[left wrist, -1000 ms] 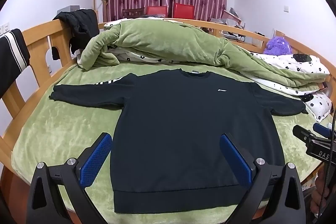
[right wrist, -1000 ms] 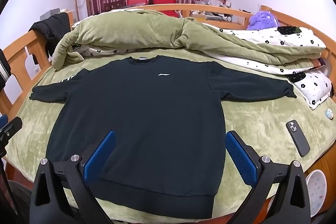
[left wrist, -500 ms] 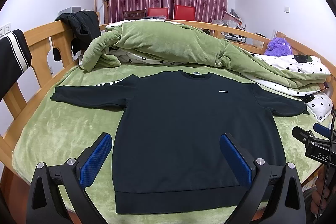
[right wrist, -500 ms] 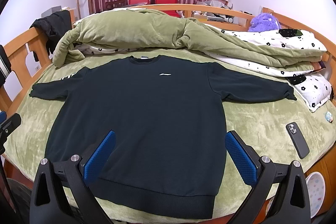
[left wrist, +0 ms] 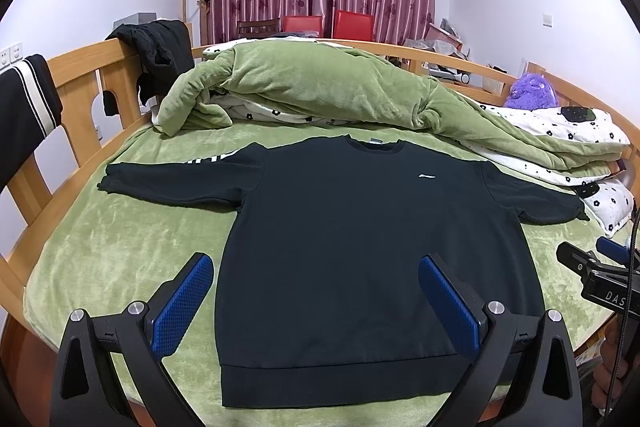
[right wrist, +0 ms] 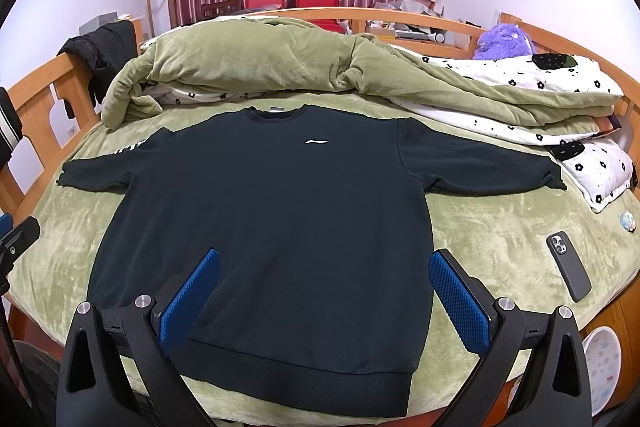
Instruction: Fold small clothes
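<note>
A black sweatshirt lies flat, front up, on the green bed sheet, both sleeves spread sideways; it also shows in the right wrist view. My left gripper is open and empty, held above the hem on the sweatshirt's left half. My right gripper is open and empty, above the hem further right. The tip of the right gripper shows at the right edge of the left wrist view.
A rolled green quilt and a white flowered duvet lie behind the sweatshirt. A black phone lies on the sheet at right. Wooden bed rails carry dark clothes. A purple plush toy sits far right.
Both grippers have risen and drawn back slightly from the bed, so the sweatshirt sits a little lower in both views. Both stay open. The sweatshirt has not moved.
</note>
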`<state>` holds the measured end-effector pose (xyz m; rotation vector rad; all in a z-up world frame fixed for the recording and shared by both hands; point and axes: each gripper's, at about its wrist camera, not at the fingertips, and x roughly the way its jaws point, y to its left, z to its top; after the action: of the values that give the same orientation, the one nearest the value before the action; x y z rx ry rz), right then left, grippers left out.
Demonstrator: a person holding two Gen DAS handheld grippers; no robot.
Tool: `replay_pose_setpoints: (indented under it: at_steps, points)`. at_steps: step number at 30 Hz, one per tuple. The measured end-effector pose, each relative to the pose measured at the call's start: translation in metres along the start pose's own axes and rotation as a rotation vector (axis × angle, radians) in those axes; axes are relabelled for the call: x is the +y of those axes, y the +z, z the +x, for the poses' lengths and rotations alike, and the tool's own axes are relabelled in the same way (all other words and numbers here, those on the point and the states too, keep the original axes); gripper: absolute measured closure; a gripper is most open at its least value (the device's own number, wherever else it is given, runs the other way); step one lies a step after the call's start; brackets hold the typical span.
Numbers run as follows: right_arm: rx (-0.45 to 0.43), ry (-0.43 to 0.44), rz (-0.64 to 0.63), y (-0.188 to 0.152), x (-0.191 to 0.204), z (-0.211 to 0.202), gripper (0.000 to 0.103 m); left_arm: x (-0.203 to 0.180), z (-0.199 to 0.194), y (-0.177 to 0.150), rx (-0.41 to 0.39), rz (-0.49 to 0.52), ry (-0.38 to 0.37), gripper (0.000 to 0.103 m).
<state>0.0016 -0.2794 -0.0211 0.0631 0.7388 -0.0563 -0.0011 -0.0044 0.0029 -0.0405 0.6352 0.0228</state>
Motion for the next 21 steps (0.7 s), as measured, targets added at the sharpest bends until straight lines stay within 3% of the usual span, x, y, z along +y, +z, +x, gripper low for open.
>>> replay_pose_setpoints:
  at_steps: [21]
  points:
    - [0.0,0.001,-0.001,-0.0003,0.0026,-0.0006,0.001,0.0,-0.0004,-0.0008,-0.002,0.0,-0.001,0.0]
